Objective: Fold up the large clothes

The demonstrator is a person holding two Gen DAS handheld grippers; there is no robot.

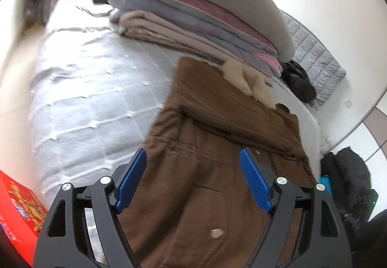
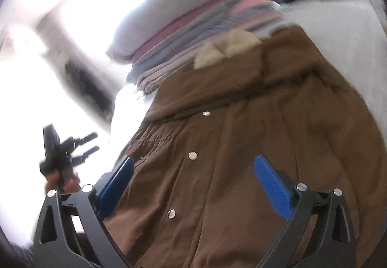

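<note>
A brown coat (image 1: 217, 137) with a cream fur collar (image 1: 249, 81) and metal snaps lies lengthwise on the white bedspread (image 1: 92, 89). My left gripper (image 1: 193, 161) hovers over the coat's lower part, its blue pads (image 1: 254, 178) wide apart with nothing between them. In the right wrist view the same coat (image 2: 254, 147) fills the frame. My right gripper (image 2: 193, 171) stands open above its snap placket, clear of the cloth. The left gripper (image 2: 89, 147), held in a hand, shows at the left of that view, also open.
A stack of folded blankets under a grey pillow (image 1: 205, 14) sits at the head of the bed. A black garment (image 1: 300, 79) lies beside a grey quilted mat (image 1: 312, 50). A red box (image 1: 17, 210) is at the near left. Dark bags (image 1: 348, 176) stand on the floor at right.
</note>
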